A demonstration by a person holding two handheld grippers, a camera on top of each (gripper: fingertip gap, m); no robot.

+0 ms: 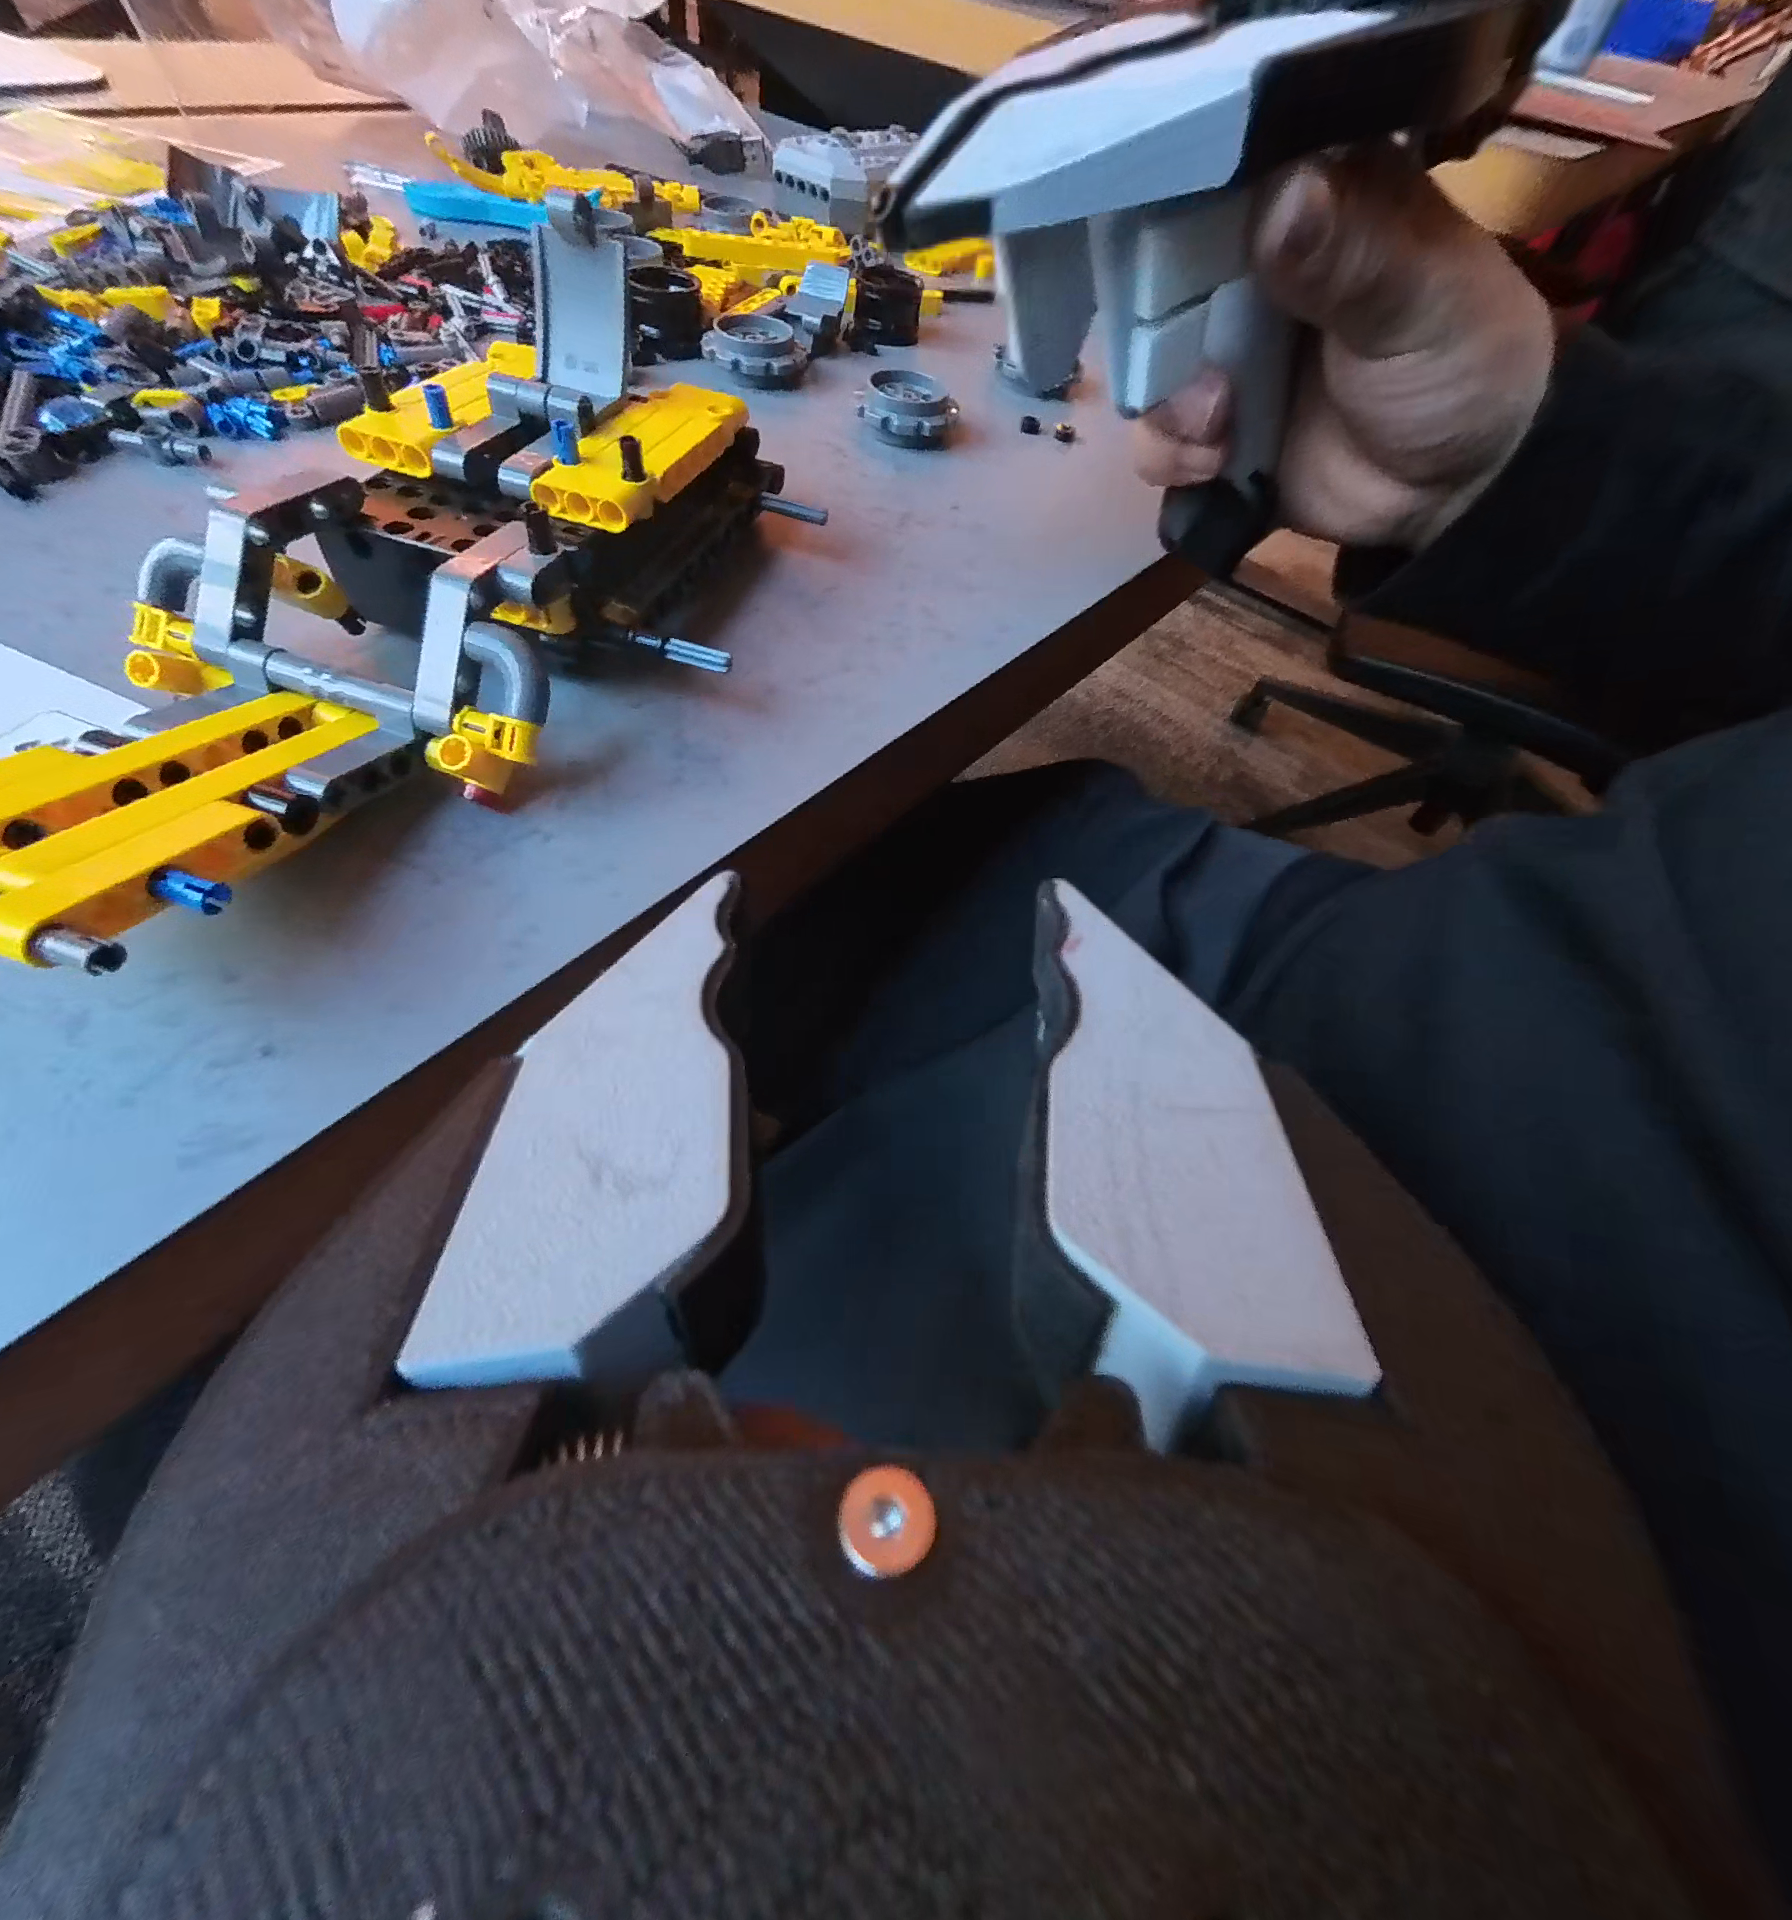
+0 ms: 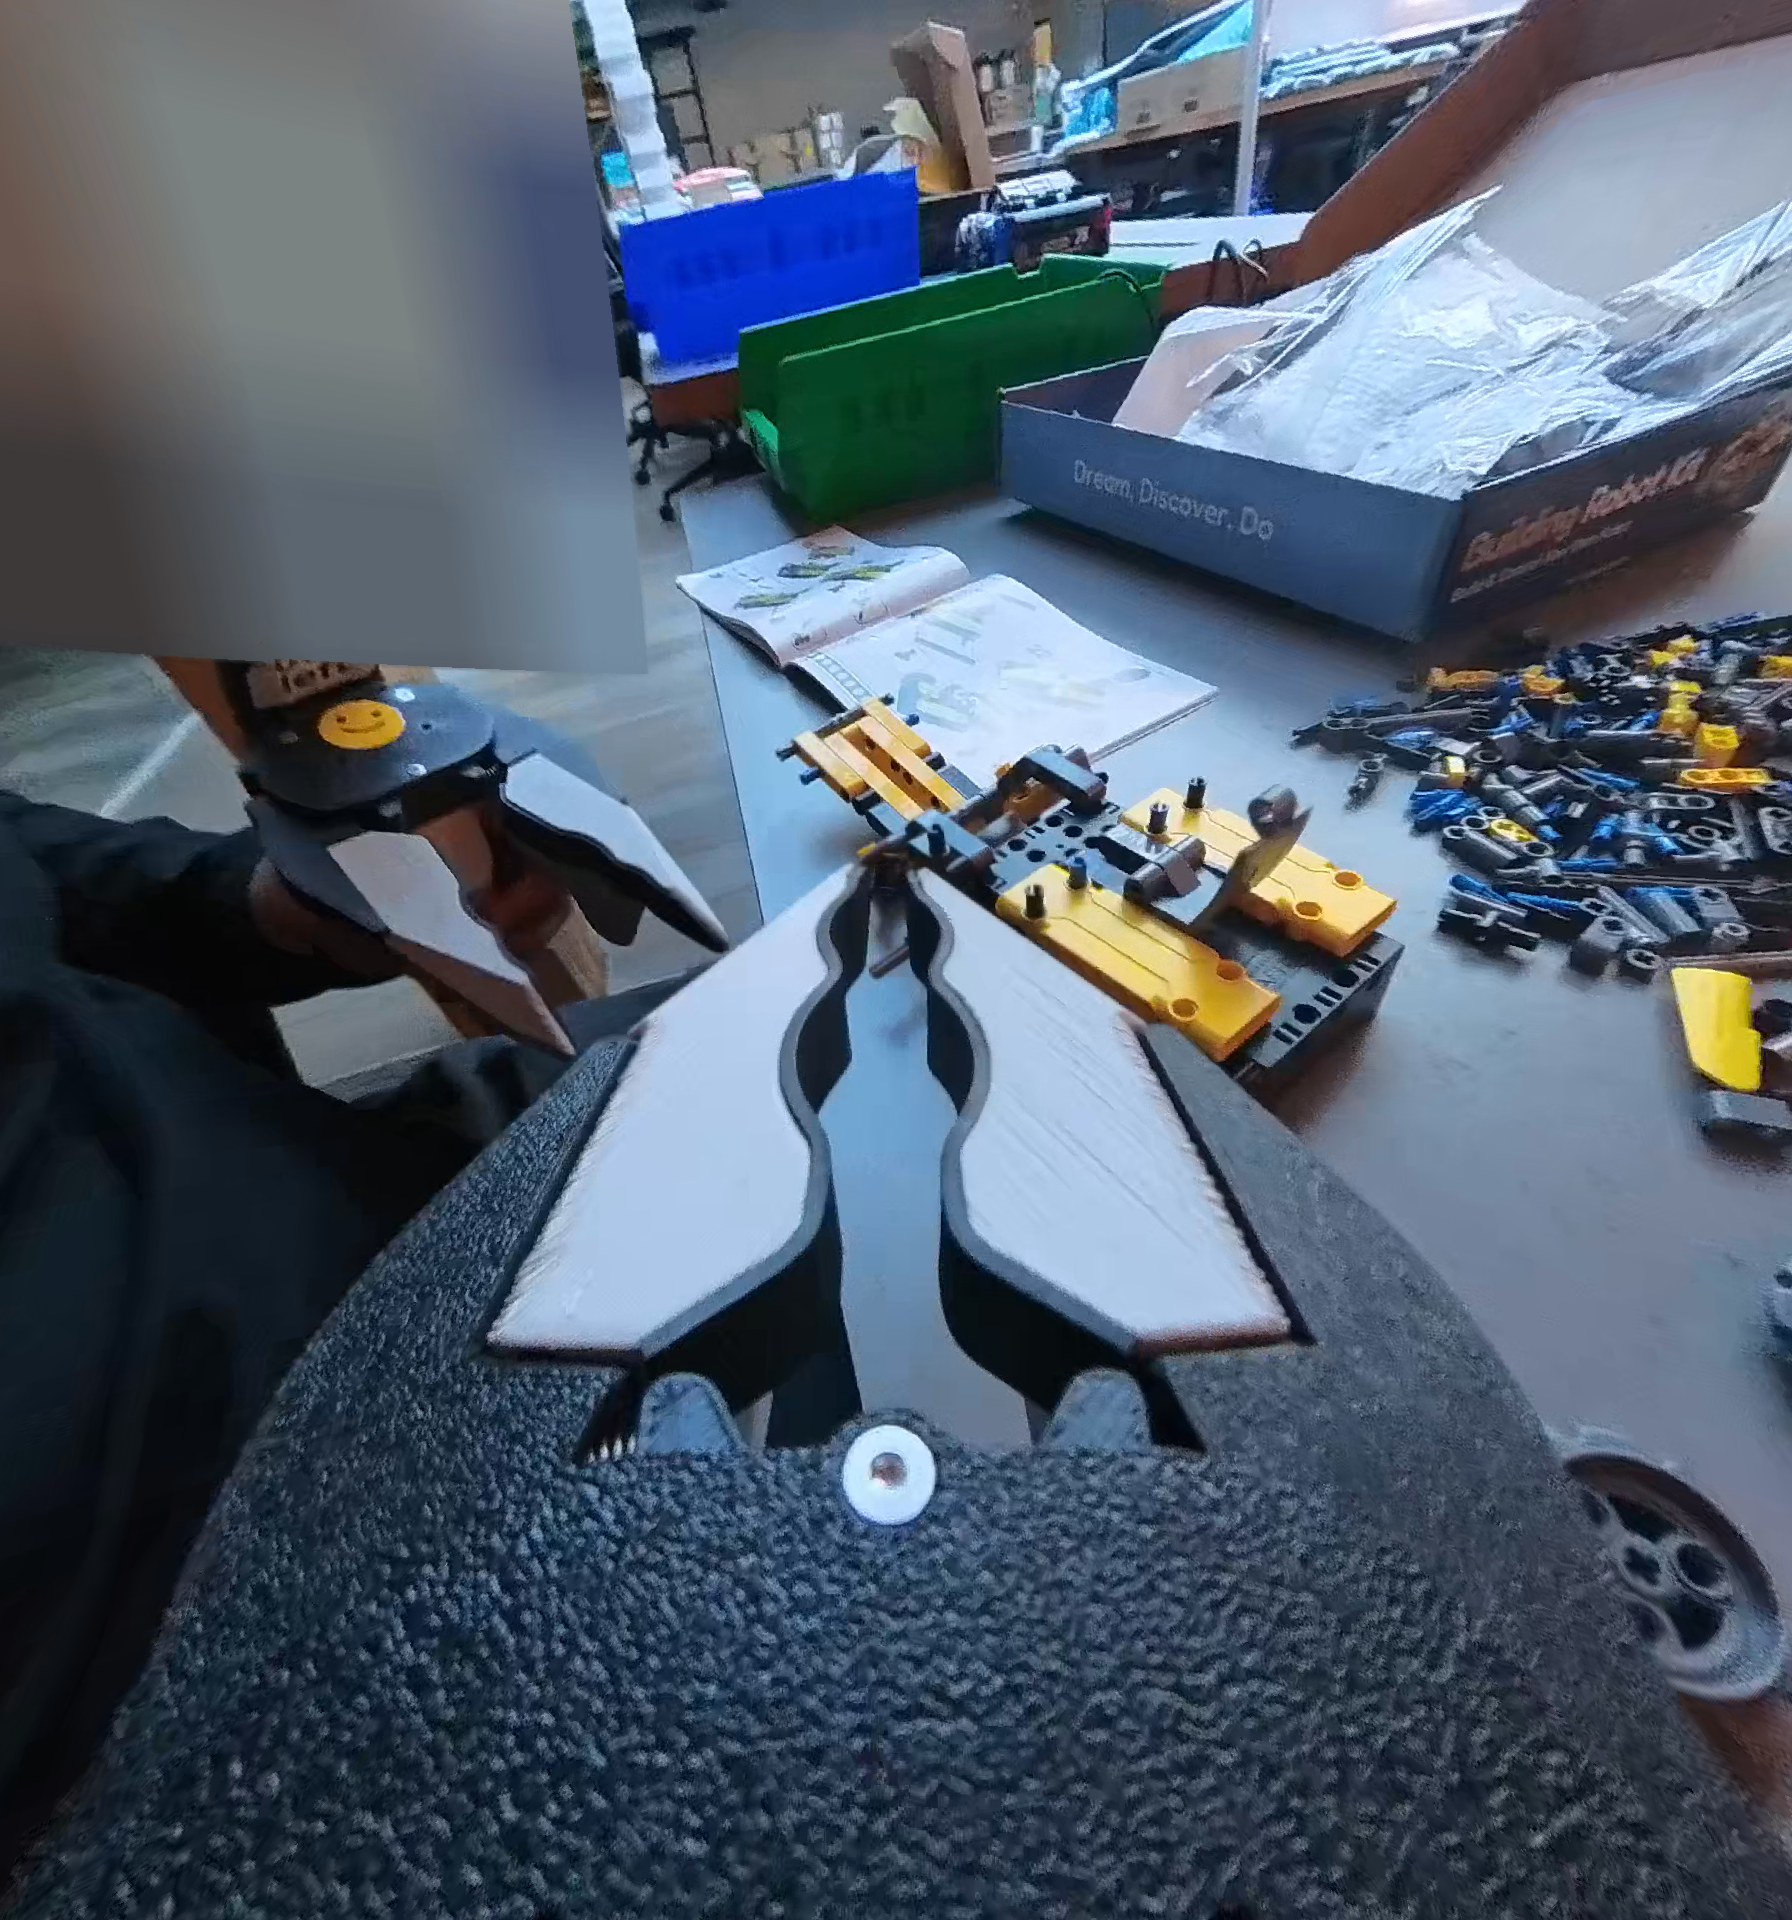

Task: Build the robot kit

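Observation:
A part-built yellow, black and grey brick vehicle [image 1: 518,520] stands on the grey table [image 1: 456,1039]; it also shows in the right wrist view [image 2: 1183,914]. My left gripper [image 1: 887,904] is open and empty. It hangs off the table's edge over a person's dark-clothed lap, and shows at the left of the right wrist view [image 2: 648,997]. My right gripper [image 2: 889,876] is held above the table, short of the vehicle's grey frame end. Its jaws are almost together, and a small dark pin [image 2: 876,894] looks pinched at the tips. A hand holds it in the left wrist view [image 1: 887,203].
A heap of small blue, black and yellow parts [image 2: 1650,790] lies past the vehicle. An open booklet [image 2: 975,644], a dark box [image 2: 1391,499] of plastic bags and green bins [image 2: 923,395] sit farther off. Grey wheel hubs [image 1: 907,405] lie loose. A chair base [image 1: 1443,748] stands on the floor. Some 12 centimeters of space lies between my two pairs of fingers.

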